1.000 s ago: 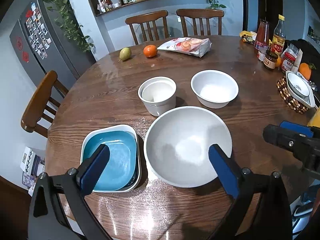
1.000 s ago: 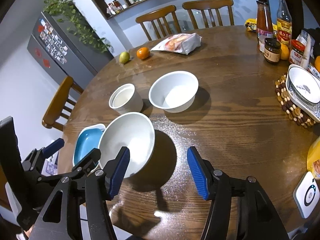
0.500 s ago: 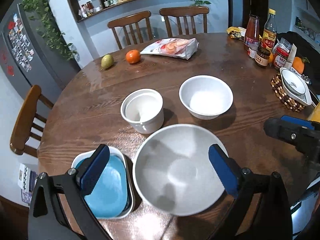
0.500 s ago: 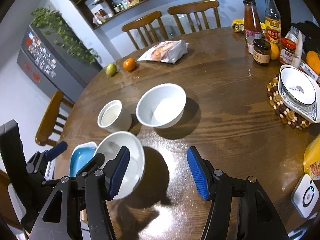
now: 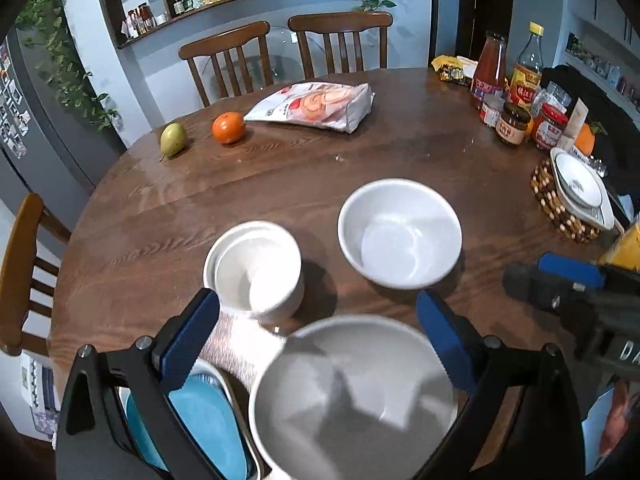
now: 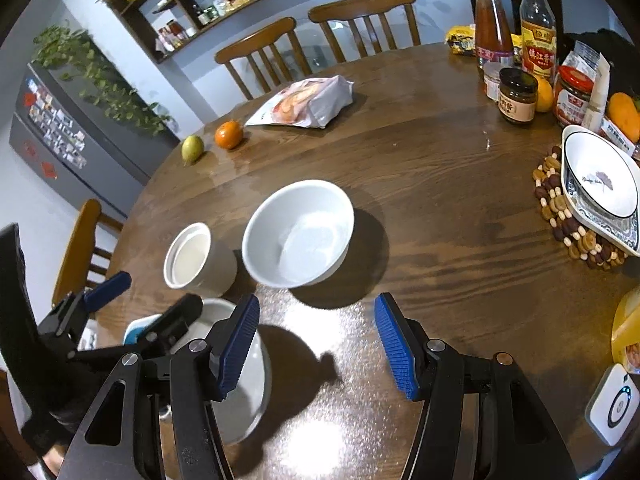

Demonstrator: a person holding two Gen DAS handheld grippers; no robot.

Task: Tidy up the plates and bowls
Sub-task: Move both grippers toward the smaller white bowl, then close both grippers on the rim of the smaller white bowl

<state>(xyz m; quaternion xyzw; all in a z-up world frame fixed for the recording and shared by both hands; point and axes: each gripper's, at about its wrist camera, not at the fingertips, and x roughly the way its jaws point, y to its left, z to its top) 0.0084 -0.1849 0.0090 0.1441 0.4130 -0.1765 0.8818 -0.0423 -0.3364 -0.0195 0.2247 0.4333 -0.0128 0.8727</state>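
Bowls are what you are sorting: your left hand-held gripper (image 5: 318, 334) hangs with its blue pads spread wide, gripping nothing, and the large white bowl (image 5: 354, 398) sits close under it at 6 o'clock, blurred and apparently off the surface (image 5: 280, 184), though what carries it is not visible. Beside it at 7 o'clock lies the blue plate (image 5: 200, 420). The small white cup-bowl (image 5: 256, 266) stands at 11 o'clock of the large bowl, the medium white bowl (image 5: 400, 234) at 1 o'clock.

The step looks like nesting, so keep the large bowl level and give the neighbouring rims room. If you want it as the base, set it flat first, then bring the medium bowl in from above, centred, and let go only once it seats. Porcelain on porcelain slips and chips, so ease down.

Your right hand-held gripper (image 6: 316, 346) is likewise open and empty, aimed at bare wood just short of the medium bowl (image 6: 298, 234).

The right view shows the left tool from the side, one of its arms lying over the large bowl (image 6: 236, 376), and a patterned dish (image 6: 600, 184) on a beaded mat at 3 o'clock in full. The left view gives you the bowl's inside and the blue plate, both mostly hidden on the right.
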